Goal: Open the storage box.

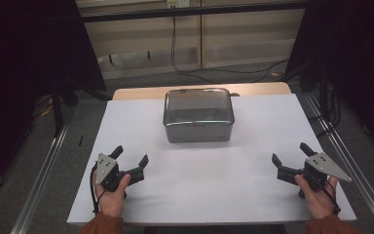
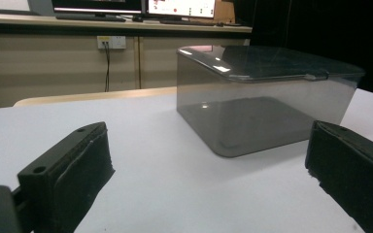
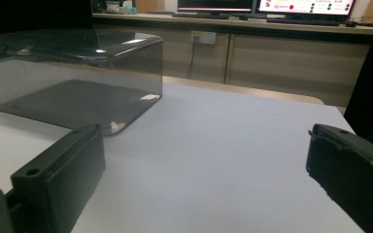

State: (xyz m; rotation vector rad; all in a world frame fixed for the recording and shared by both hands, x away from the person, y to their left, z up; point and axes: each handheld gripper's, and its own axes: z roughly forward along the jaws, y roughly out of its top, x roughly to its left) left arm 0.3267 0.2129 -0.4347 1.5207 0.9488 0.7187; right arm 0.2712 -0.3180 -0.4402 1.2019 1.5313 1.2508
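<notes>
You were at the very start of the work, as far as I could judge: both tools sat low near your edge of the white table (image 1: 253, 161), and the smoked, see-through box (image 1: 198, 115) with its lid (image 1: 197, 102) on stood untouched toward the far middle of the sheet, well apart from either hand. Your left gripper (image 1: 131, 156) rested at the near left with its jaws spread wide, nothing between them and nothing touching them; in the left gripper view the box (image 2: 264, 97) lay ahead and a little to the right of the gap. Your right gripper (image 1: 290, 153) rested at the near right, jaws likewise spread and empty, and in the right gripper view the box (image 3: 73, 77) stood ahead to the left. The next move, I reckon, called for you to bring both tools forward and inward toward the box, one to each side, keeping the jaws wide enough to take a wall or the rim of the lid.
</notes>
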